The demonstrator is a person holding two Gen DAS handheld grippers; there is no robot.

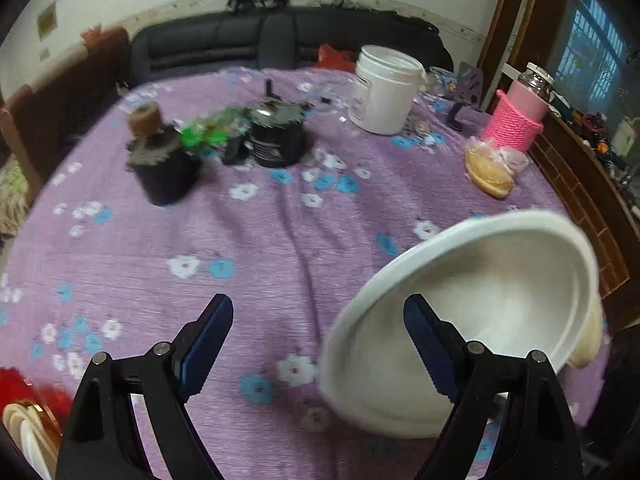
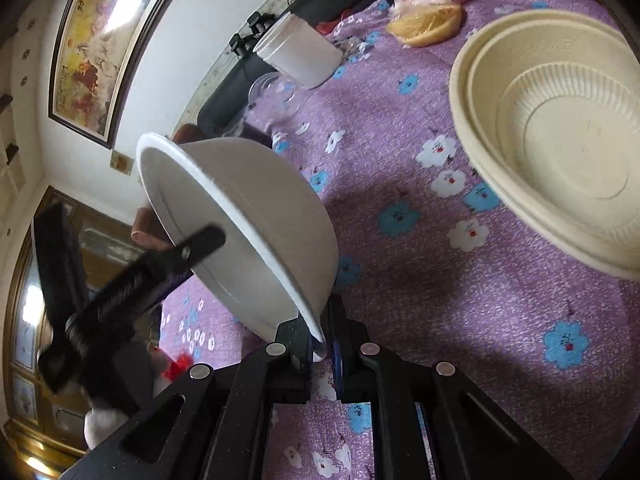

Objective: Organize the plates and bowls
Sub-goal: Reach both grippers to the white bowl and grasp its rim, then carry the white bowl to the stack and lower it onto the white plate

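Observation:
A white bowl (image 2: 260,208) is tilted on its side above the purple flowered tablecloth (image 2: 420,280). My right gripper (image 2: 322,350) is shut on the white bowl's rim. In the left wrist view the white bowl (image 1: 480,304) fills the lower right, and my left gripper (image 1: 318,344) is open, its right finger reaching inside the bowl. My left gripper also shows in the right wrist view (image 2: 192,256), with one finger inside the bowl. A stack of cream bowls (image 2: 560,140) sits on the cloth at the right.
On the table stand a white tub (image 1: 384,90), a pink knit-sleeved bottle (image 1: 518,114), a bagged pastry (image 1: 490,170), two black pots (image 1: 276,138) and green wrappers (image 1: 208,132). A red object and cream plates (image 1: 24,432) lie at lower left. A dark sofa (image 1: 280,40) stands behind.

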